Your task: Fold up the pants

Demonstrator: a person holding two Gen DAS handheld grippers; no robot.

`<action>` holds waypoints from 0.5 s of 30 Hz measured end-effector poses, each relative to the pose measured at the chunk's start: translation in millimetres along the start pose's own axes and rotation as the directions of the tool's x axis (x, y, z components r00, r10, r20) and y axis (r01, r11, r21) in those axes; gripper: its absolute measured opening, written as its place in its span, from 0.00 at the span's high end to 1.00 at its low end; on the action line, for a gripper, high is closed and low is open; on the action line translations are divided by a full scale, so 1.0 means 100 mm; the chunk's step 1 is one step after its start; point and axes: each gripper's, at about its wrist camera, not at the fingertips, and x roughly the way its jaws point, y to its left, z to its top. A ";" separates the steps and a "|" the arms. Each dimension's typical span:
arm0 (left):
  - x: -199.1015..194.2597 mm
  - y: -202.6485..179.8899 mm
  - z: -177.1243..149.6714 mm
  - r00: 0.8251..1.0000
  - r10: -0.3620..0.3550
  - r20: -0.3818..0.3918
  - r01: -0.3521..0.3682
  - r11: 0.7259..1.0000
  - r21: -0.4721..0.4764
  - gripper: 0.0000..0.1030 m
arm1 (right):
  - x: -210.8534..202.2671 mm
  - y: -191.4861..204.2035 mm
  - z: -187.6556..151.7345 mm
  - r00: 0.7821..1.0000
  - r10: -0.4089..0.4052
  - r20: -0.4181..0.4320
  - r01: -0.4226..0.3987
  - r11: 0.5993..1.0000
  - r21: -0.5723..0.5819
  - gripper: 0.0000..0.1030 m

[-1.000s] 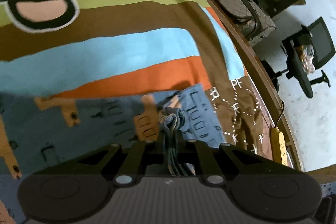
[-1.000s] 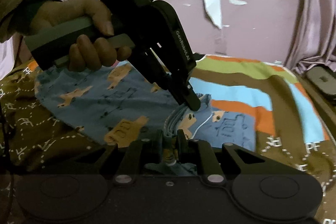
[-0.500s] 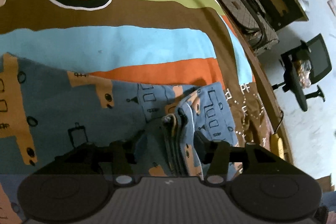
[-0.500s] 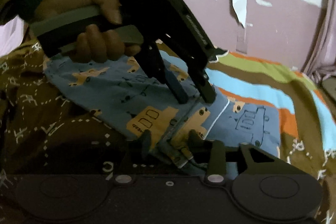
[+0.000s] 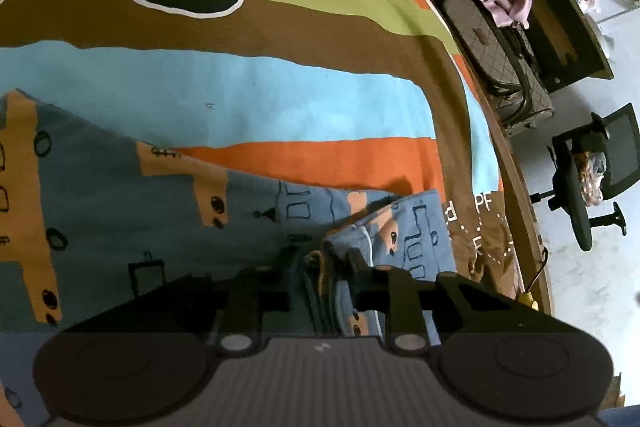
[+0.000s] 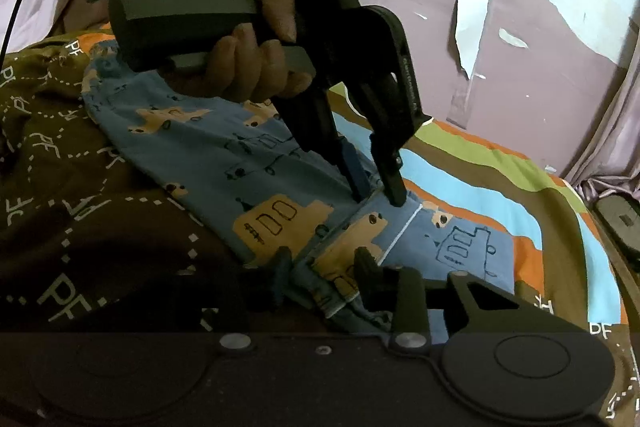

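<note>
The blue pants (image 5: 120,211) with orange vehicle prints lie on the striped bedspread (image 5: 248,91), folded over so a stacked edge runs between both grippers. My left gripper (image 5: 320,259) is open, its fingers straddling the bunched layered edge. It also shows in the right wrist view (image 6: 378,193), held by a hand, with its tips resting on the pants (image 6: 208,155). My right gripper (image 6: 324,263) is open, its fingers on either side of the folded edge.
A brown blanket with white "PF" print (image 6: 60,187) lies beside the pants. A bed edge (image 5: 516,187), a quilted bag (image 5: 496,67) and an office chair (image 5: 592,171) are to the right. A peeling pink wall (image 6: 500,27) is behind.
Both grippers were shut on the bunched pants edge a second ago; both have opened and let it go. The folded layers now lie on the bed.
</note>
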 end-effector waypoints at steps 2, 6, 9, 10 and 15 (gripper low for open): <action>0.01 0.00 -0.01 1.000 -0.004 0.002 0.004 1.000 -0.002 0.77 | -0.01 -0.01 -0.01 1.000 0.003 0.003 -0.003 1.000 0.014 0.70; -0.01 -0.01 -0.01 1.000 -0.002 0.005 0.002 1.000 0.001 0.80 | -0.03 -0.04 -0.02 1.000 0.008 0.012 -0.008 0.999 0.033 0.81; -0.03 -0.04 -0.01 1.000 0.010 0.004 -0.010 1.000 0.013 0.80 | -0.06 -0.12 -0.03 1.000 0.018 0.019 -0.020 0.996 0.086 0.84; -0.03 -0.05 -0.01 1.000 0.011 0.005 -0.011 1.000 0.014 0.80 | -0.06 -0.15 -0.03 1.000 0.022 0.020 -0.024 0.994 0.105 0.84; -0.04 -0.08 0.00 1.000 0.026 -0.002 -0.026 0.999 0.023 0.82 | -0.10 -0.23 -0.04 0.998 0.042 0.037 -0.047 0.983 0.176 0.85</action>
